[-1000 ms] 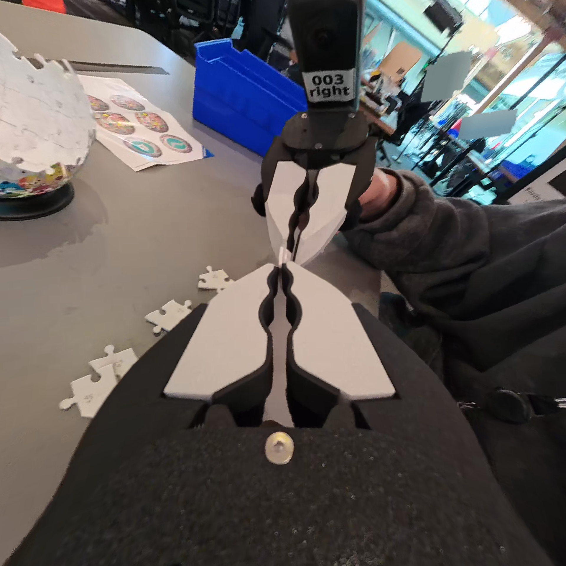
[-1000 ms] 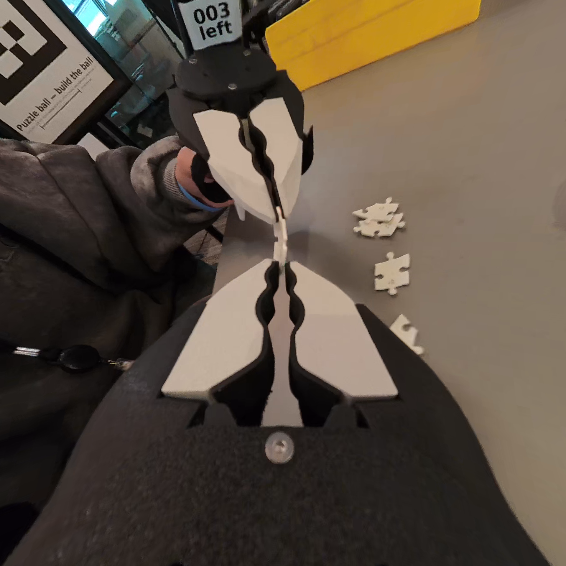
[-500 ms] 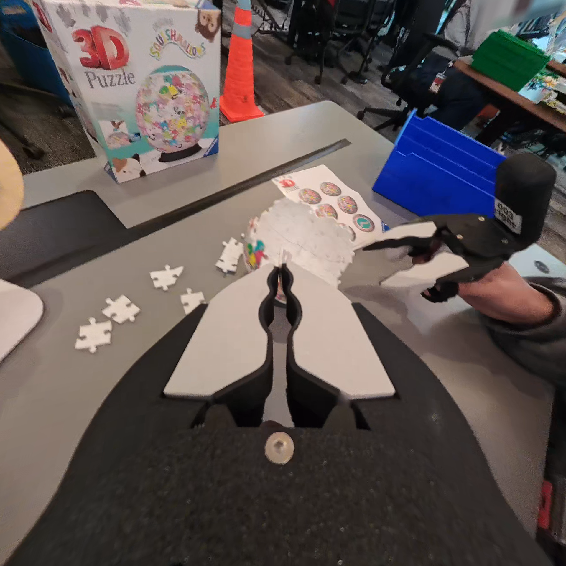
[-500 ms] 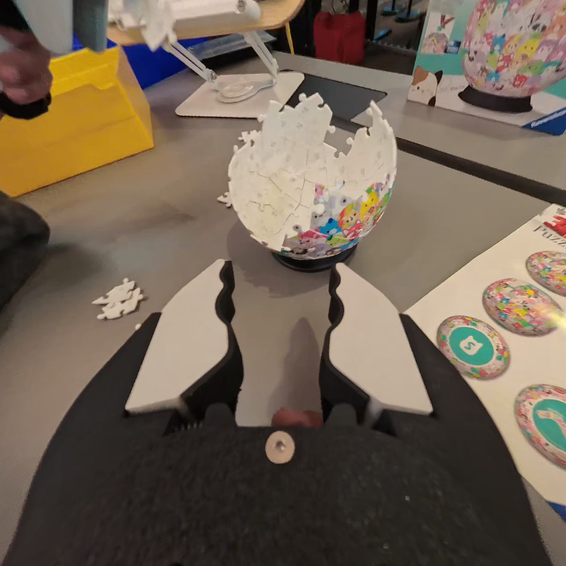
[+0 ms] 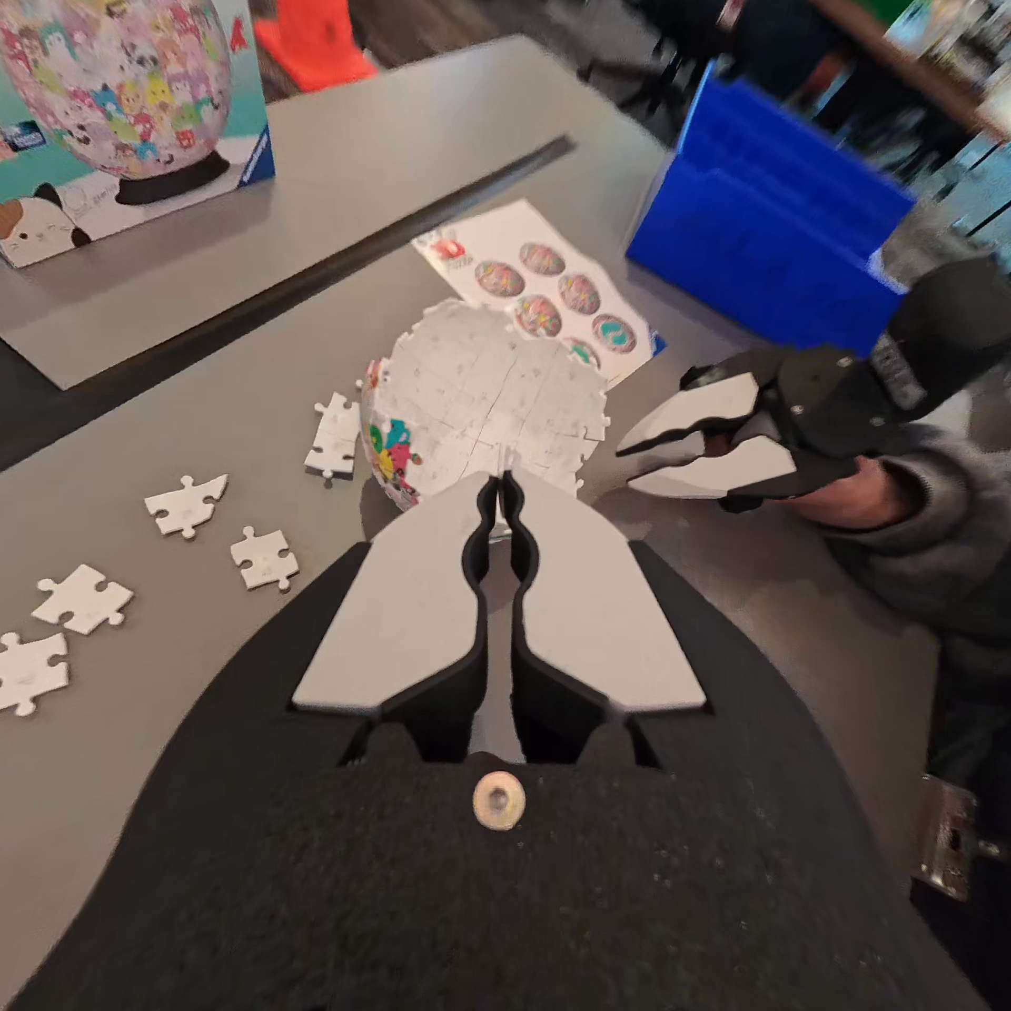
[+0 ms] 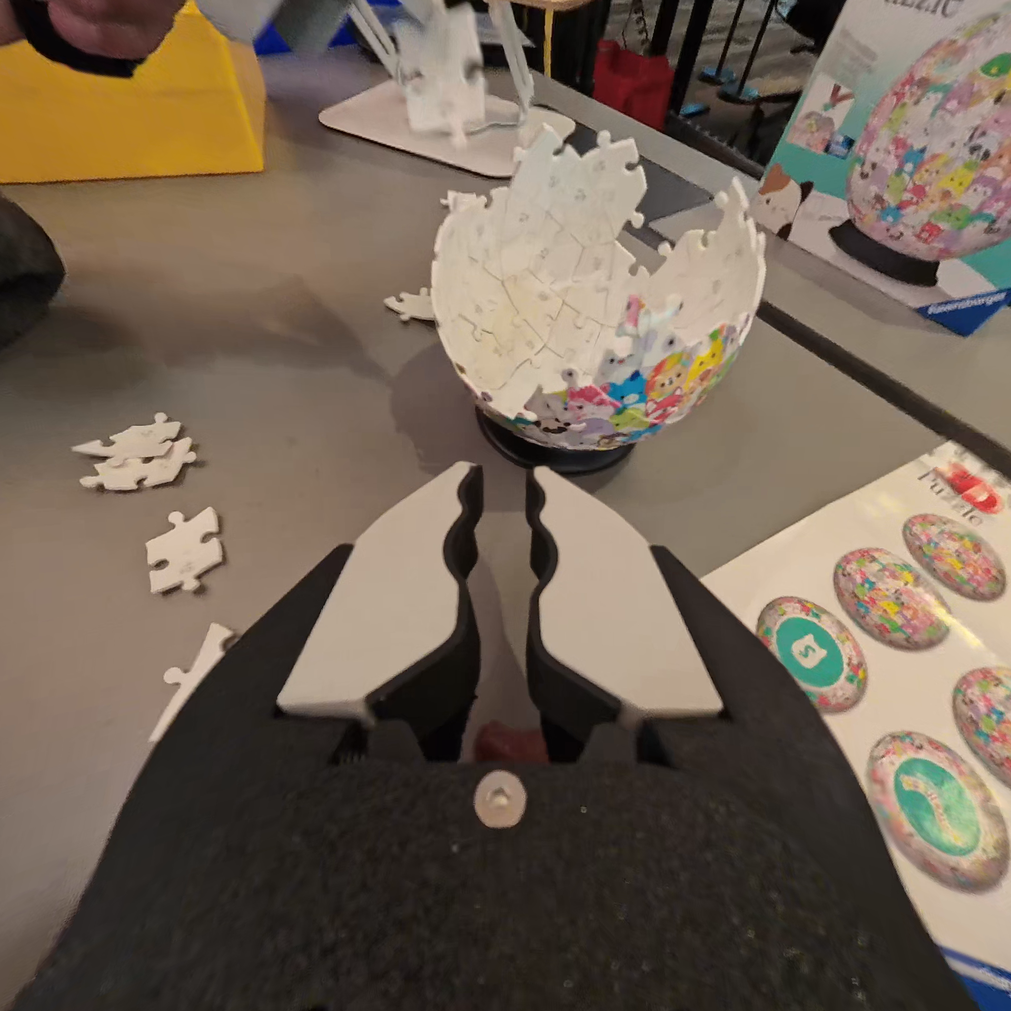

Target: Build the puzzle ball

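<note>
Firstly, ball: half-built open shell, white inside, colourful outside at the bottom, jagged rim on top.
Ball's place: seated on a black stand mid-desk, ahead of both tools.
Left tool: closed tip to tip, raised above the near rim of the ball.
Piece: white, blurred, hanging from the left tool at the top of the right wrist view, above and behind the ball; edge-on and barely visible in the left wrist view.
Right tool: slightly open, narrow gap between the fingers, nothing in it; low over the desk just short of the stand.
Right tool from the left wrist view: just beside the ball, tips pointing at it, not touching; held by a hand in a grey sleeve.
Loose pieces: white side up, scattered on the desk on the ball's left; a joined few lying right against the ball.
Desk: grey, with a dark seam running across behind the ball.
Sheet: glossy, printed with colourful ovals, flat on the desk on the ball's right.
Box: puzzle carton picturing a finished ball, upright beyond the seam.
Blue bin: far right, behind the sheet.
Yellow bin: far left, well apart from the ball.
</note>
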A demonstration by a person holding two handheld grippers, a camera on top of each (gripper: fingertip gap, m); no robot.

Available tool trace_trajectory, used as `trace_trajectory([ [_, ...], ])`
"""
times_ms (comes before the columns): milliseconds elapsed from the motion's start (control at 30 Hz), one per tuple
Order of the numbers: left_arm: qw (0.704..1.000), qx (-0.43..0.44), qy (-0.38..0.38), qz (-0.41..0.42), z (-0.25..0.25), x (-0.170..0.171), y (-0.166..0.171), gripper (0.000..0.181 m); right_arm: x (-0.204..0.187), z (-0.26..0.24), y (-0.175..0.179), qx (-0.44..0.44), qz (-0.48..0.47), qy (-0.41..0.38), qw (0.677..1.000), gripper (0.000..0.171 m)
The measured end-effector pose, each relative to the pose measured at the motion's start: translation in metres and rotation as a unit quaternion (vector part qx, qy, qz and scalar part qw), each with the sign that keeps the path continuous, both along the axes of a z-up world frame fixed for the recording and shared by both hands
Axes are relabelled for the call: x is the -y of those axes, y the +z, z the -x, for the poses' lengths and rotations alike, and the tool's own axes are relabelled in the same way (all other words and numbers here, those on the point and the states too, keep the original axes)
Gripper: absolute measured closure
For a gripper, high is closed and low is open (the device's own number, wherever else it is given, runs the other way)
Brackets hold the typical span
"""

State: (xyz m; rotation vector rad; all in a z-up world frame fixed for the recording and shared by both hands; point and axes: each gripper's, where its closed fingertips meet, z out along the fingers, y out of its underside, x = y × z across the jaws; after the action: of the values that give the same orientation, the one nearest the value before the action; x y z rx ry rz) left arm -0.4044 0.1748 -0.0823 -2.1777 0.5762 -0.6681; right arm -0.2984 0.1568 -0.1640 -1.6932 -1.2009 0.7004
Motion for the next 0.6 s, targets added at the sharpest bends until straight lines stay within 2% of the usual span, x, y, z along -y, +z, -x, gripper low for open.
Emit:
trace_trajectory([
  [100, 0.995, -0.091, -0.008, 0.038, -0.024, -0.005, -0.016, 0.180, -0.005, 0.001, 0.006, 0.017, -0.083, -0.004, 0.996, 0.171],
  [167, 0.989, -0.129, -0.014, 0.075, -0.038, -0.010, -0.026, 0.180, -0.010, 0.002, 0.009, 0.034, -0.147, -0.007, 0.988, 0.171],
  [300, 0.978, -0.151, -0.028, 0.144, -0.060, -0.017, -0.041, 0.180, -0.016, 0.004, 0.012, 0.050, -0.239, -0.017, 0.970, 0.171],
  [600, 0.962, -0.186, -0.063, 0.188, -0.075, -0.015, -0.061, 0.180, -0.023, 0.003, 0.015, 0.030, -0.230, -0.032, 0.972, 0.171],
])
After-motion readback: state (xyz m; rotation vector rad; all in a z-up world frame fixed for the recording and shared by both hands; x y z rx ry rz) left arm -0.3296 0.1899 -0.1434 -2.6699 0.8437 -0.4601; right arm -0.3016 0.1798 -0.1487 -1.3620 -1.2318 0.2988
